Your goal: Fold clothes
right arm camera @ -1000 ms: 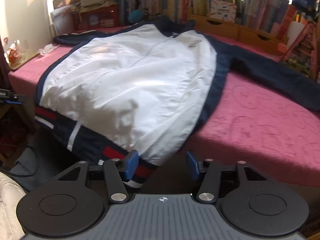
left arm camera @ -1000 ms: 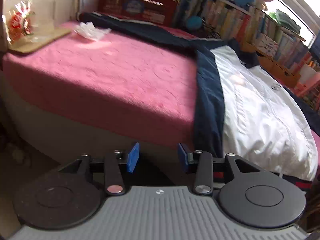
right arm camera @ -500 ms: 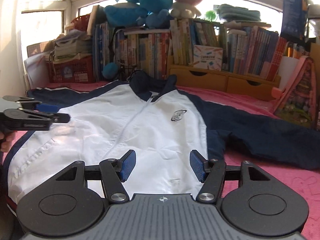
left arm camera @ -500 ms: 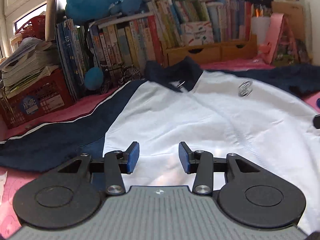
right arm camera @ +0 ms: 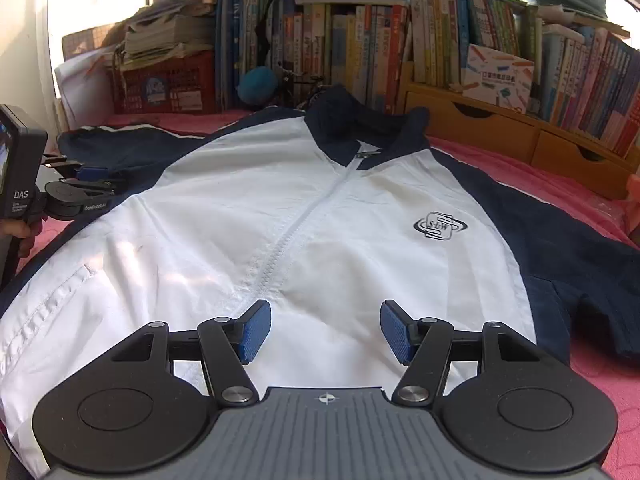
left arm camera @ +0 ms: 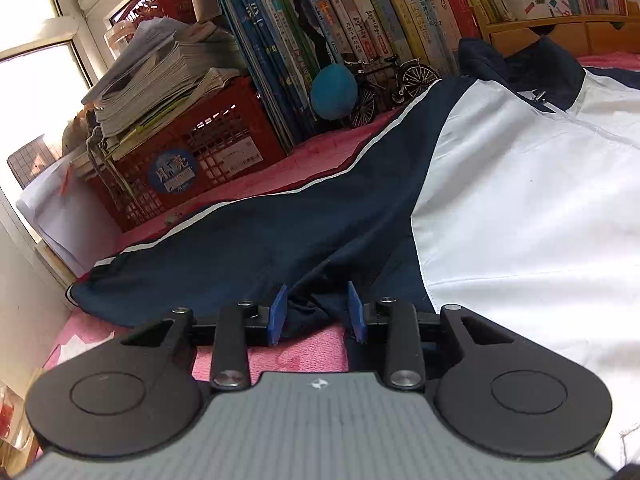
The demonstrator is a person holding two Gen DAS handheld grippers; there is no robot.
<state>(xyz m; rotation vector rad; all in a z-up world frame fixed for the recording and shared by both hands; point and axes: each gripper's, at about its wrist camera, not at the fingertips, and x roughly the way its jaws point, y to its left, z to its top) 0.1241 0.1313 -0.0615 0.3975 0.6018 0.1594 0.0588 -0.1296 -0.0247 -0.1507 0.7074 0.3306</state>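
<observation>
Left wrist view: the left tongs (left arm camera: 317, 313) stand narrowly spread around a fold of the jacket's navy sleeve (left arm camera: 248, 240), pads not visibly pressing. The track jacket (left arm camera: 520, 208) lies flat on the pink bed (left arm camera: 304, 156); it looks thin, light, slippery and limp, so the cuff or sleeve seam is probably the best hold. The cuff's end is hard to trace.

Right wrist view: the right tongs (right arm camera: 326, 332) hover spread and empty over the jacket's white front (right arm camera: 280, 216). The hem is hidden beneath them, and the far sleeve (right arm camera: 560, 232) is cut off.

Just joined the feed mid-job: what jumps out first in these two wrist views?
A white and navy jacket lies spread front-up across the pink bed cover, collar toward the packed bookshelf. The left gripper sits low at its navy sleeve, fabric between its pads; the right gripper hovers open above the white front.
</observation>
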